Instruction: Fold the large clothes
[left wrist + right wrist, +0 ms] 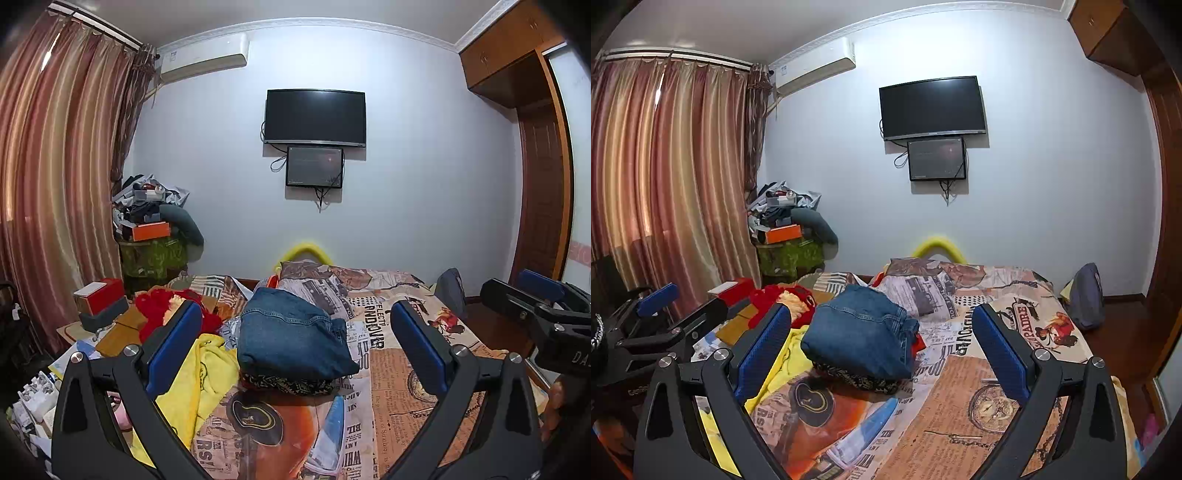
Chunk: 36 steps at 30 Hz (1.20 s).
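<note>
The denim garment lies folded in a thick bundle on the bed, on top of a dark patterned cloth; a yellow garment lies crumpled just left of the denim, and a red one beyond that. Both the left gripper and the right gripper hover above the bed with fingers spread wide, holding nothing. The yellow garment looks the likely next piece: soft, light, limp, prone to sag; best pinched at a hem or shoulder edge. Denim would be heavier and stiffer.
</note>
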{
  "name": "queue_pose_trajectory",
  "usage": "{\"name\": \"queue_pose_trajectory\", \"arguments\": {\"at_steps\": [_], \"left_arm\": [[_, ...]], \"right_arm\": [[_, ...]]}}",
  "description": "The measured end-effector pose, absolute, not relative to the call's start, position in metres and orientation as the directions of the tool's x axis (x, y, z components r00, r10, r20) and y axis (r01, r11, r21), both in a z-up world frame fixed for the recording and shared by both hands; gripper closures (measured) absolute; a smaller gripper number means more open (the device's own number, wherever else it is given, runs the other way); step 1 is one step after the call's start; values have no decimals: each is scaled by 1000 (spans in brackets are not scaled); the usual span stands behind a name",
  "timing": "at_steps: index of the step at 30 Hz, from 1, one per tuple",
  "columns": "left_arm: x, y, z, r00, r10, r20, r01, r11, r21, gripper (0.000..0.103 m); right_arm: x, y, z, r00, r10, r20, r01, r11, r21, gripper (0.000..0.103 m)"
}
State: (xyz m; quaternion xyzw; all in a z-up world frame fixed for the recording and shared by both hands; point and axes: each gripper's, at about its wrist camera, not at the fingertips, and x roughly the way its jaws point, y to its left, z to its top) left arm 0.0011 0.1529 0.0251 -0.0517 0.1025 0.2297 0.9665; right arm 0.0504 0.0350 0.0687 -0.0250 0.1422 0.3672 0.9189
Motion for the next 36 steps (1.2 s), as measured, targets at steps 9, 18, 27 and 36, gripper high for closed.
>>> {"name": "queue_pose_trajectory", "arguments": {"at_steps": [9,18,27,36], "left_arm": [[4,152,25,880,414,-231,-437,898,-55,0],[6,152,26,899,368,-236,-392,918,-62,0],[3,154,27,901,368,-231,-393,917,-69,0],[1,155,28,897,378,-230,-403,912,-73,0]], "right_arm": [[52,34,69,688,668,-283,-680,730,71,5],[53,33,69,688,668,-282,-679,730,71,5],[54,34,69,695,662,-281,-671,737,79,5],[52,34,69,695,663,-280,-671,737,79,5]]}}
